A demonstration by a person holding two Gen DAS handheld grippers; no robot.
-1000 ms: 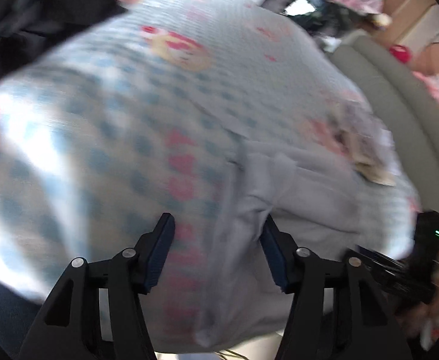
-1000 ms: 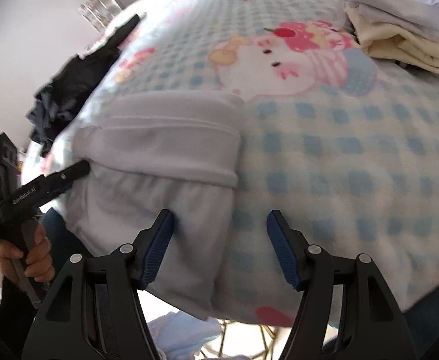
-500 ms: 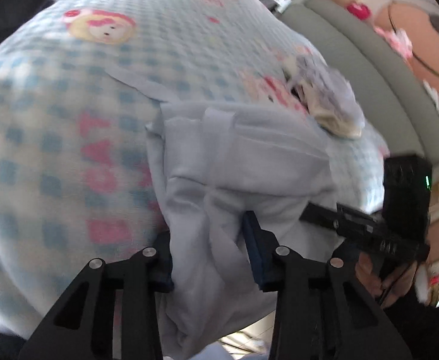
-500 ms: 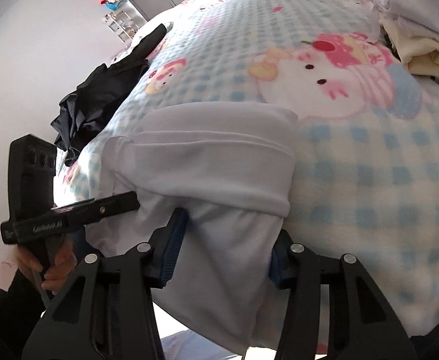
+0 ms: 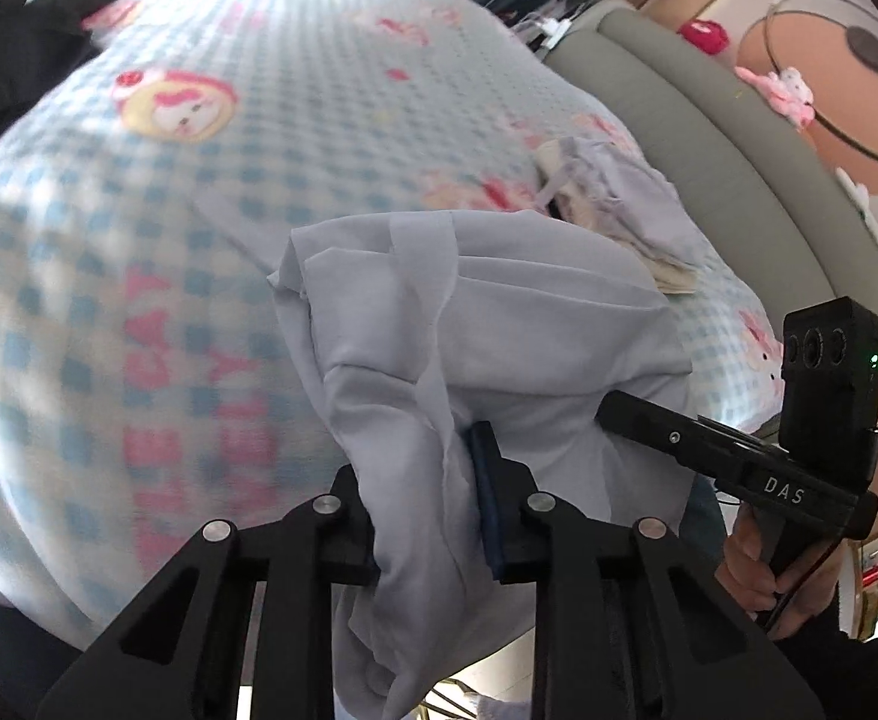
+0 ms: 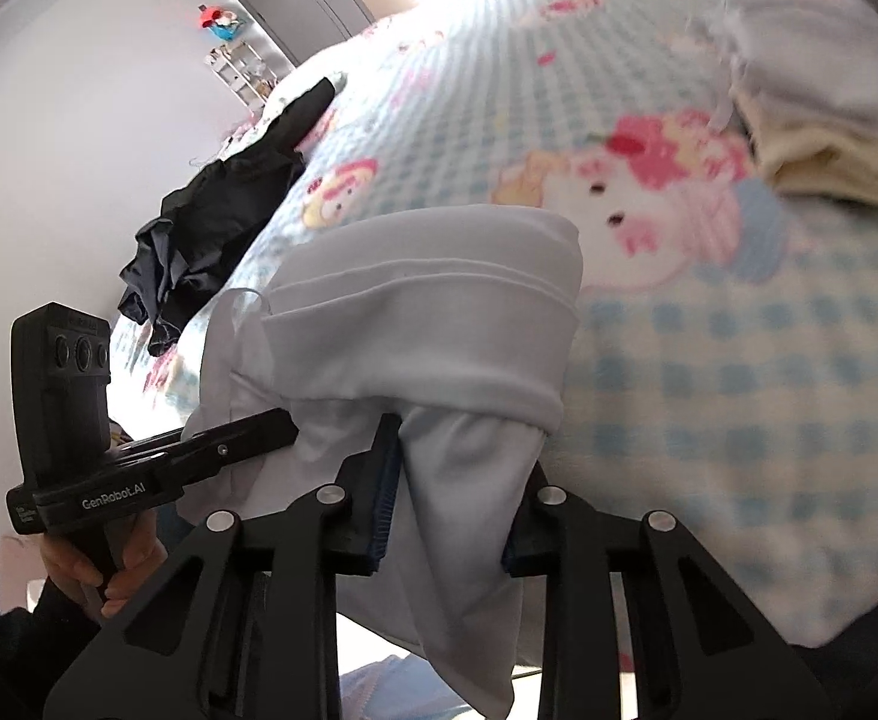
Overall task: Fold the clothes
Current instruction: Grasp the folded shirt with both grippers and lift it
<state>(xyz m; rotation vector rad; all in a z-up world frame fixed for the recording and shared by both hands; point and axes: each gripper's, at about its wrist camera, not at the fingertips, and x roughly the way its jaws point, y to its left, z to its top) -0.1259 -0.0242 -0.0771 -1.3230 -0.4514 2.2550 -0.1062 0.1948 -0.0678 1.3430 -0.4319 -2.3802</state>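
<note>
Across the checked bed (image 5: 331,138), the pale garment (image 5: 499,324) is clamped by both grippers' just-closed fingers (image 5: 487,498), apparently to be folded over.

Two fisheye views, each looking forward and steeply down along its own gripper's fingers, very close to a pale garment (image 5: 475,324) on a checked blanket (image 5: 139,240). The left view shows the right gripper (image 5: 604,405) at four o'clock; the right view shows the left gripper (image 6: 286,423) at eight o'clock. Both share garment and blanket.
</note>
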